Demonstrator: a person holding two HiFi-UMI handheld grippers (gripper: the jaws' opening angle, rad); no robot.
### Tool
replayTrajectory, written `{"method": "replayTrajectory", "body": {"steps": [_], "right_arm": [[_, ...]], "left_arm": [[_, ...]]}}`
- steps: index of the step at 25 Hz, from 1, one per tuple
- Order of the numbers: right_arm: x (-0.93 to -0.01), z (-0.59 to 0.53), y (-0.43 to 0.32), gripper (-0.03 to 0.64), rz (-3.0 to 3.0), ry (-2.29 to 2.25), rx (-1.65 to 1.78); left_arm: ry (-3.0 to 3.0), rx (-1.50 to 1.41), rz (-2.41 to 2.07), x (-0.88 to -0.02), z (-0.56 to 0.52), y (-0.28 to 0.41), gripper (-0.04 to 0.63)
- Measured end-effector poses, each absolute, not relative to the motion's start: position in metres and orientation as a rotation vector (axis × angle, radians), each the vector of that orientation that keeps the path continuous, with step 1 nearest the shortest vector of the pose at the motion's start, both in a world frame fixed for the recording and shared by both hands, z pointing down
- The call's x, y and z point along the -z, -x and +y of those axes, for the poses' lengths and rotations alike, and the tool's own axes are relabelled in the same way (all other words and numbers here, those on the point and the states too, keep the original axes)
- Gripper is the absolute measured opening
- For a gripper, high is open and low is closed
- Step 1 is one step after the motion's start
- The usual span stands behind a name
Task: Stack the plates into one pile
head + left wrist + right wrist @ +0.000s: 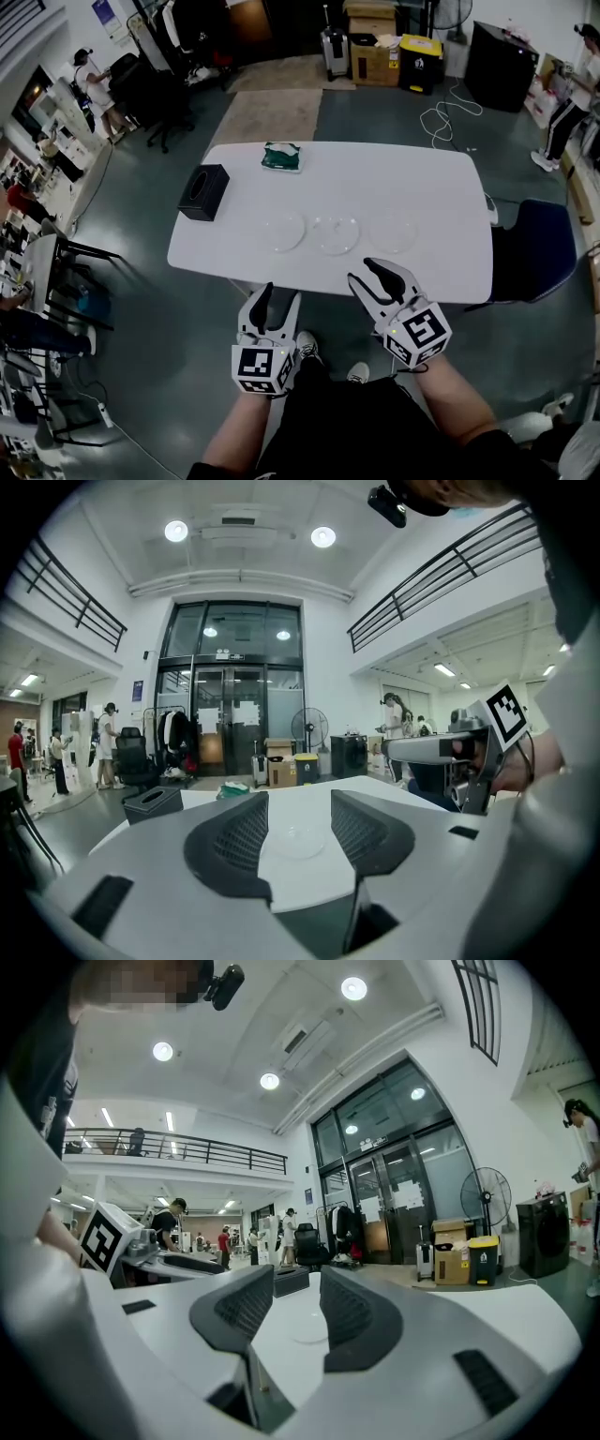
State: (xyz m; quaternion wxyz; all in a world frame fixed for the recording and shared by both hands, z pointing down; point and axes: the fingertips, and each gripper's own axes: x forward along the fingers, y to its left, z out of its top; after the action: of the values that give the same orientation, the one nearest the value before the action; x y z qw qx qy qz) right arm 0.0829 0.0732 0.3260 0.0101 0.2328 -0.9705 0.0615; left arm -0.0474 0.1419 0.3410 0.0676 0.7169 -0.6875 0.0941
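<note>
Three clear plates lie in a row on the white table: a left plate, a middle plate and a right plate. My left gripper hovers just short of the table's near edge, below the left plate, open and holding nothing. My right gripper is over the near edge, below the middle and right plates, also open and holding nothing. In the left gripper view a plate shows on the table between the spread jaws. In the right gripper view another plate lies ahead of the jaws.
A black tissue box stands at the table's left end and a green packet lies near the far edge. A blue chair is at the right end. Dark chairs and people stand further off on the floor.
</note>
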Motion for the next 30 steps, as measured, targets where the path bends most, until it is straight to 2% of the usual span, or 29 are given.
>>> {"method": "replayTrajectory", "body": {"steps": [15,30], "right_arm": [[-0.337,0.043,-0.061,0.17,-2.998,-0.804,-0.236],[-0.374,-0.012,0.035,0.17,-2.889,-0.859,-0.3]], "left_arm": [[-2.147,-0.267,-2.049,-0.356,0.11,0.084,0.212],[-2.103,-0.273,-1.982,-0.393,0.047,0.192,0.218]]}}
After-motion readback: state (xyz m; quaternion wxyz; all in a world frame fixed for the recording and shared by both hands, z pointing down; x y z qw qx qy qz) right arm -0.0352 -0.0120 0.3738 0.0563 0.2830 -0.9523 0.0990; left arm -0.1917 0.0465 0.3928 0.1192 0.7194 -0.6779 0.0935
